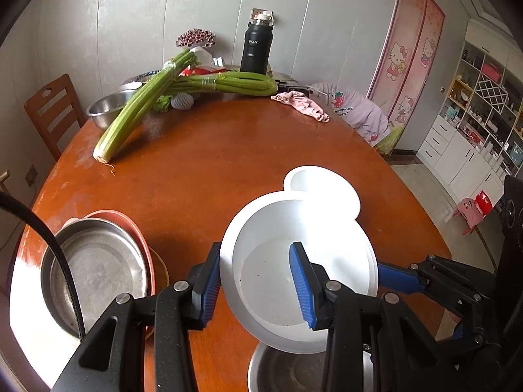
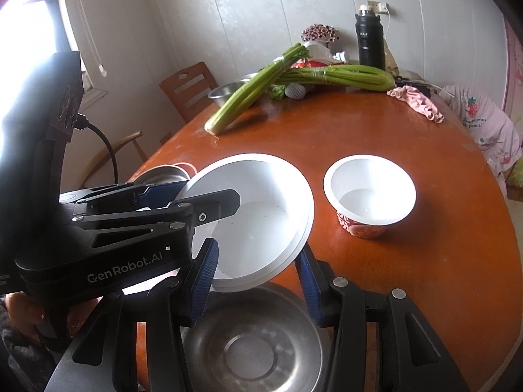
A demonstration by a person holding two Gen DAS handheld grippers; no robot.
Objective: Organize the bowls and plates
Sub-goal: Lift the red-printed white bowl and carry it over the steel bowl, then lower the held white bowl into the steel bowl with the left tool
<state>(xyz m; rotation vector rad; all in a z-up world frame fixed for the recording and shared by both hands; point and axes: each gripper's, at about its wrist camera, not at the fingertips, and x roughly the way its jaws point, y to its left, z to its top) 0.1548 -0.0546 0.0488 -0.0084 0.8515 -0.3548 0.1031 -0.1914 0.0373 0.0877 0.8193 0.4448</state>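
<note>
Left wrist view: the left gripper, black with ribbed blue pads, pinches the near wall of a smooth white plastic bowl; one pad presses outside the rim, the other inside, so the fingers are narrow and holding it; the bowl is round, shallow and tilted, raised above a glossy reddish-brown oval tabletop. Behind it sits a second white bowl; a dull steel pan rests in an orange dish at left; a shiny steel plate lies beneath the held bowl. Long green celery stalks, a steel basin, a black flask and a crumpled pink cloth lie far back.

Right wrist view: the right gripper clamps the same white bowl at its opposite edge; one blue pad lies against the inside, the other behind the rim, fingers narrow and gripping; the left gripper reaches in from the left side. The bowl hangs tilted above the round steel plate, which has a raised ring at its centre. A deep white cup-shaped bowl with a red patterned outside stands upright on the tabletop, just beside the held bowl.
</note>
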